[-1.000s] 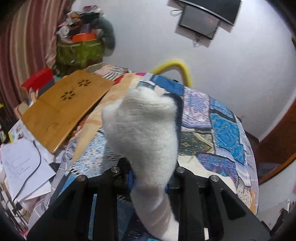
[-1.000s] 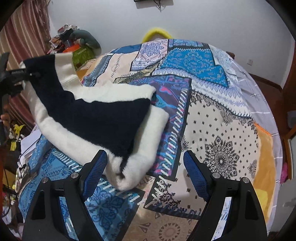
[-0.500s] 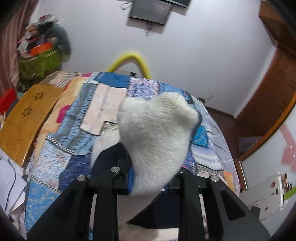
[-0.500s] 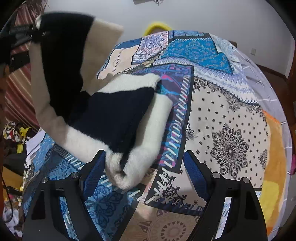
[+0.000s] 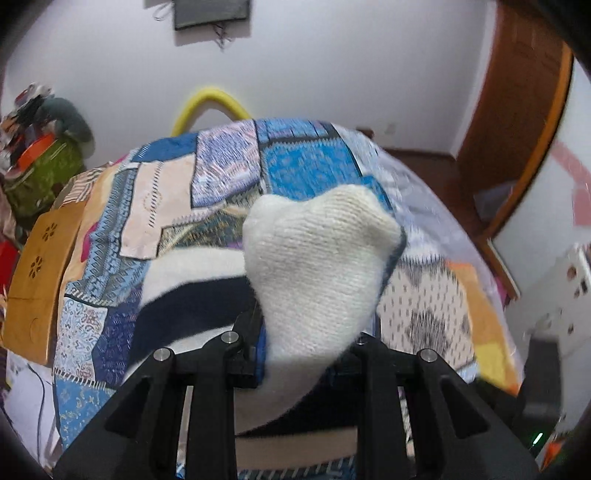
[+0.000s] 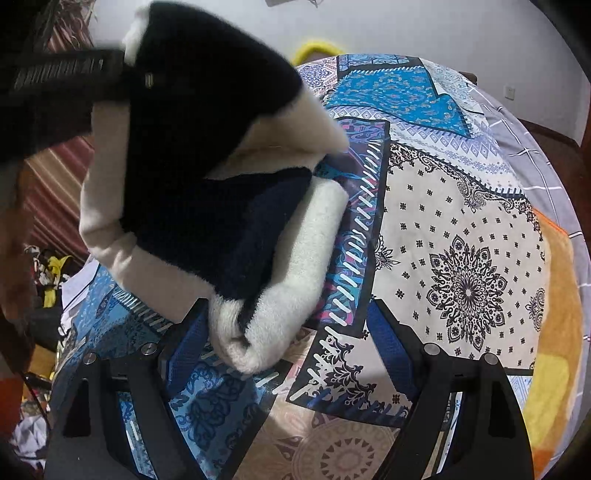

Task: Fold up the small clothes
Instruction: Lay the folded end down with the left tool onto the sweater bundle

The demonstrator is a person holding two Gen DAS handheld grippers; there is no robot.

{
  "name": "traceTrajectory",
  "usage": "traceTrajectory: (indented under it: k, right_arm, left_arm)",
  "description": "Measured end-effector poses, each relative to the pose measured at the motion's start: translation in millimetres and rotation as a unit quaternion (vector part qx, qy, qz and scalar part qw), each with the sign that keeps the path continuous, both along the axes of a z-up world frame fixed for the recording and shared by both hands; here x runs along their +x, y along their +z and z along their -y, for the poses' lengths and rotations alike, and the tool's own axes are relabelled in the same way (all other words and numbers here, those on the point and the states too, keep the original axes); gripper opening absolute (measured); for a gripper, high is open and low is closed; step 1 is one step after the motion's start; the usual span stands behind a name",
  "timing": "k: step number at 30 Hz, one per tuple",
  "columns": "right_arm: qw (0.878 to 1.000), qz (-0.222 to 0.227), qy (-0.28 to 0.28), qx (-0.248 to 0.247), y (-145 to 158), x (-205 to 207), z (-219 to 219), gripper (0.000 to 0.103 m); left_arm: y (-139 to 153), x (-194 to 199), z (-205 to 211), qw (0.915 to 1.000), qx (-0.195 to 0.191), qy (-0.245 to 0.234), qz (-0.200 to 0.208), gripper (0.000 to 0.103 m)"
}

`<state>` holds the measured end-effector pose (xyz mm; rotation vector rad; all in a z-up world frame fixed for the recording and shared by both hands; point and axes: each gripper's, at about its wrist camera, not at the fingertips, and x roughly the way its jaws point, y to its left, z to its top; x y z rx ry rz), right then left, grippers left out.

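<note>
On bedspread [image 6: 461,229]: 1 sweater [image 6: 258,240], 2 hand-held grippers.

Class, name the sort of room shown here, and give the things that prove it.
Most likely a bedroom at home: a bed under a patchwork bedspread, a wall-mounted screen, and a wooden door.

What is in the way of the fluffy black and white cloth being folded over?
Nothing visible. The left gripper holds one end of the cloth lifted above its other half, which lies on the patchwork bedspread. The open right gripper straddles the near corner.
</note>
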<state>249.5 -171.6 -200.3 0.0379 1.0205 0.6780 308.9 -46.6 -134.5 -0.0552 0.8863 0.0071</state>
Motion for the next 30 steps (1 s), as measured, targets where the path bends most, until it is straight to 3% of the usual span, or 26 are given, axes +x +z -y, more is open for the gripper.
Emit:
traceTrajectory:
  k: [11,15,17,22,30]
  right_arm:
    - [1.000,0.011,-0.003,-0.008,10,-6,10,0.082]
    - [1.000,0.019,-0.013,-0.013,15,-10,15,0.082]
    - [0.999,0.023,-0.020,-0.016,18,-11,19,0.082]
    - [0.999,0.026,-0.038,-0.011,27,-11,31,0.082]
    - [0.997,0.055,-0.046,0.006,56,-19,34,0.082]
  left_arm:
    - [-22,-30,11,0.9977,0.016,-0.052,-0.041,0.024]
    - [-25,-36,10,0.9971,0.013,-0.056,-0.050,0.029]
    - [-25,-41,11,0.9967,0.012,-0.062,-0.052,0.033]
    - [-18,-56,15,0.9945,-0.007,-0.090,-0.054,0.062]
    - [2,-78,0,0.9965,-0.005,-0.075,-0.036,0.075]
